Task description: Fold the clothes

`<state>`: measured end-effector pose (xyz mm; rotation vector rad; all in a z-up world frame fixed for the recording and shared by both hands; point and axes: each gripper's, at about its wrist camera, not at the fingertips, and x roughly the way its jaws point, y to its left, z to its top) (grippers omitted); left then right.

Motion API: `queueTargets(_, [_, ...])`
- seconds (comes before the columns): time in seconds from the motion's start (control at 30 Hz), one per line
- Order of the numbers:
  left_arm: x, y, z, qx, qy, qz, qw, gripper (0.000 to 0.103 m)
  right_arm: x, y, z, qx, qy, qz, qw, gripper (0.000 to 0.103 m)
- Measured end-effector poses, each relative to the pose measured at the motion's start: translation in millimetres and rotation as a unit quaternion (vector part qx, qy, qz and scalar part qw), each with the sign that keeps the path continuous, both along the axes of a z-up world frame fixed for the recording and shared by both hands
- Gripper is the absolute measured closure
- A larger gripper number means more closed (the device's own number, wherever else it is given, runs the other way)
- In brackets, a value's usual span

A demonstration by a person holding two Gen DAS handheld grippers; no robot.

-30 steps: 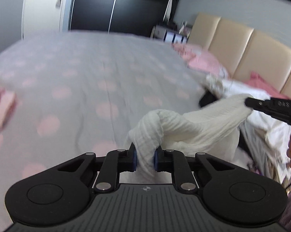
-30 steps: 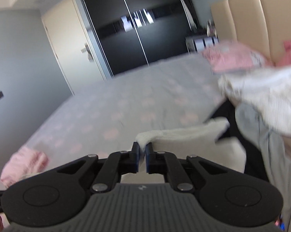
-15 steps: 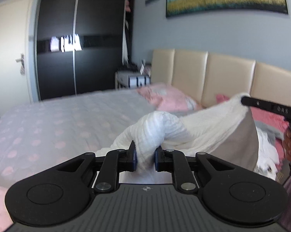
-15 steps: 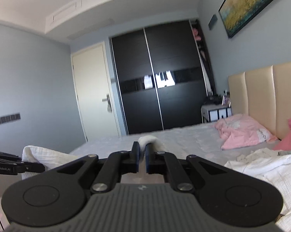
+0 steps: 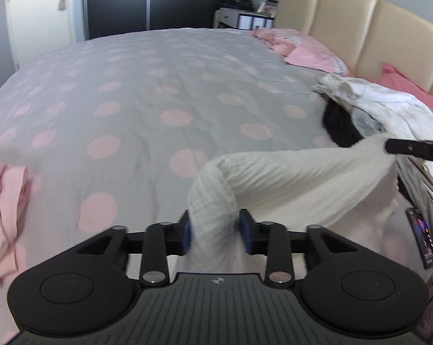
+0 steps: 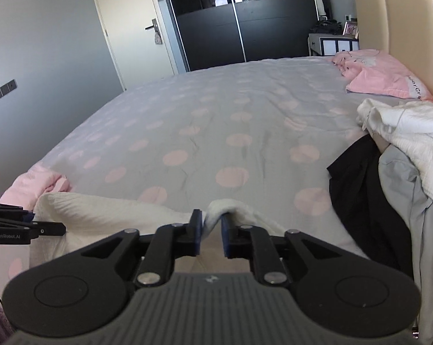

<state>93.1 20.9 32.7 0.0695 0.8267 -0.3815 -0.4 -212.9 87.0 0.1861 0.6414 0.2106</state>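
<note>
A white textured garment point(image 5: 288, 178) stretches between my two grippers, low over the near edge of the bed point(image 5: 159, 86). My left gripper point(image 5: 215, 230) has a bunched end of it between its blue pads. Its jaws are opening and the cloth there is blurred and loose. The jaws of my right gripper point(image 6: 211, 230) are opening too. A folded edge of the white garment point(image 6: 107, 210) lies slack in the gap, with room beside it. Each view shows the other gripper at its side edge: the right gripper point(image 5: 412, 148), the left gripper point(image 6: 29, 227).
A pile of clothes point(image 5: 383, 109) with a black garment point(image 6: 360, 189) and a grey one lies at the right of the bed. A pink garment point(image 5: 3, 215) sits at the left edge. A pink pillow point(image 6: 383, 77) rests by the beige headboard. Wardrobe and door stand beyond.
Both grippers swung up with the white garment, then came back down toward the bed. Both pairs of jaws, earlier pinched tight on the cloth, now stand wider apart.
</note>
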Motion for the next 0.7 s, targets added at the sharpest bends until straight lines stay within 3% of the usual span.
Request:
queueTargets(0.03, [-3.8, 6.8, 1.5, -0.004, -0.006, 0.007, 0.9999, 0.049, -2.5, -1.8, -0.5, 0.004, -0.003, -0.005, 1.000, 0.068])
queueTargets(0.2, [-21.5, 17.7, 17.2, -0.017, -0.029, 0.014, 0.9993, 0.045, -20.2, -15.7, 2.5, 0.029, -0.011, -0.032, 0.999, 0.057])
queueTargets(0.4, [-54.9, 12.9, 17.6, -0.030, -0.020, 0.010, 0.9993, 0.035, -28.8, -32.8, -12.6, -0.003, 0.025, -0.074, 0.997, 0.049])
queueTargets(0.47, [-68.7, 7.6, 9.8, -0.021, -0.018, 0.012, 0.9995, 0.029, -32.1, -39.1, -23.6, -0.015, 0.044, -0.089, 0.995, 0.044])
queueTargets(0.57, [-89.1, -3.9, -11.2, 0.011, -0.004, 0.006, 0.9999, 0.029, -38.2, -48.2, -43.2, -0.030, 0.081, -0.110, 0.990, 0.042])
queueTargets(0.7, [-97.5, -22.9, -44.1, 0.056, 0.031, -0.010, 0.9979, 0.029, -39.2, -54.2, -79.8, 0.023, 0.154, -0.111, 0.981, 0.042])
